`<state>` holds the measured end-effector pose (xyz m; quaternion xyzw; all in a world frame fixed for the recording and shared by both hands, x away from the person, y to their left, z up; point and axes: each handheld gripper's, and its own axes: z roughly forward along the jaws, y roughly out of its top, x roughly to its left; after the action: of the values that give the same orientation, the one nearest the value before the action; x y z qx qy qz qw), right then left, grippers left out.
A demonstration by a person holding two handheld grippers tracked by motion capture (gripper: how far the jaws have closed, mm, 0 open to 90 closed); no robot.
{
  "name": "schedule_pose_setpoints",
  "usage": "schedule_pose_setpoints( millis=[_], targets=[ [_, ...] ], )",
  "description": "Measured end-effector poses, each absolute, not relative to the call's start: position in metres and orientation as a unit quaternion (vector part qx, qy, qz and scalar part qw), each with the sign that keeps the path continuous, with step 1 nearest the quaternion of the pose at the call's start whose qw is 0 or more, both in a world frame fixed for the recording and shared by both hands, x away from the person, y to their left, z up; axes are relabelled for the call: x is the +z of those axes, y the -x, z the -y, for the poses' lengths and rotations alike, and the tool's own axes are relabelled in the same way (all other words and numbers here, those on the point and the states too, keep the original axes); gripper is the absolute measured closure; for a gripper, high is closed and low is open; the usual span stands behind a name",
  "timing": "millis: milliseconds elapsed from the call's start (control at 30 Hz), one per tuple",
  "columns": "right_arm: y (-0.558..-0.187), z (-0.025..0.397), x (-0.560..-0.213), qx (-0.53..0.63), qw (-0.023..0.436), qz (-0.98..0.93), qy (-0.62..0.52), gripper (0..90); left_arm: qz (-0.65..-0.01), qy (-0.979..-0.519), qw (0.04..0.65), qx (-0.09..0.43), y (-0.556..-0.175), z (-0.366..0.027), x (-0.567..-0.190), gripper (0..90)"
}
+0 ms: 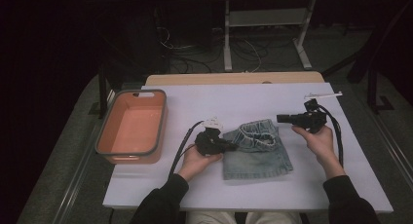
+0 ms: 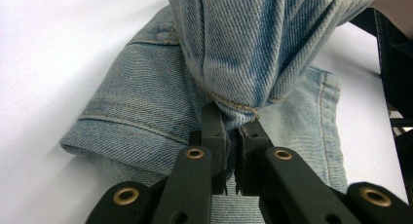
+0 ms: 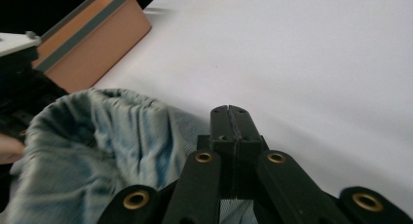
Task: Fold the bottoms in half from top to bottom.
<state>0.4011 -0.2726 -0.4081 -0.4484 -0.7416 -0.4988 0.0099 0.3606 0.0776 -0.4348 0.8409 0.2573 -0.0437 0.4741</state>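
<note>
High view: small blue denim shorts (image 1: pixel 256 148) flat on the white tabletop (image 1: pixel 243 102), near the middle. Left hand-held gripper (image 1: pixel 229 146) at the shorts' 9 o'clock edge, biting the cloth there. Right hand-held gripper (image 1: pixel 281 119) up at about 1 o'clock from the shorts, held off the cloth, nothing in it. Orange bin (image 1: pixel 131 125) far over at 9 o'clock, open on top and with nothing inside, likely the place for the shorts once folded.

Left gripper view, close up: black jaws pressed tight on a bunched fold of denim (image 2: pixel 253 53), hem seam right at the tips. Cloth lifted and draped over the rest of the shorts, probably to fold one side over the other. Cannot see that lift from the high view.

Right gripper view: jaws pressed together, tips touching, no cloth between. Wrinkly waistband (image 3: pixel 97 131) at 9 o'clock, bin corner (image 3: pixel 92 34) at 11 o'clock. Looks ready and waiting, maybe to hold the far side down next.
</note>
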Motion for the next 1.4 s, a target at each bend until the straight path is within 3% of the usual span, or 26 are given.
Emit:
schedule_pose_setpoints(
  millis=[367,833,1400],
  targets=[
    [-0.415,0.25,-0.419,-0.475,0.027,0.761,0.441,89.3,-0.254,-0.842,0.473,-0.04,-0.36,-0.077,-0.434,84.9],
    [-0.395,0.232,-0.401,-0.497,0.079,0.77,0.393,89.3,-0.241,-0.85,0.468,-0.027,-0.355,-0.074,-0.433,80.3],
    [-0.361,0.232,-0.408,-0.502,0.111,0.761,0.396,89.2,-0.233,-0.864,0.447,-0.009,-0.345,-0.068,-0.429,63.6]
  ],
)
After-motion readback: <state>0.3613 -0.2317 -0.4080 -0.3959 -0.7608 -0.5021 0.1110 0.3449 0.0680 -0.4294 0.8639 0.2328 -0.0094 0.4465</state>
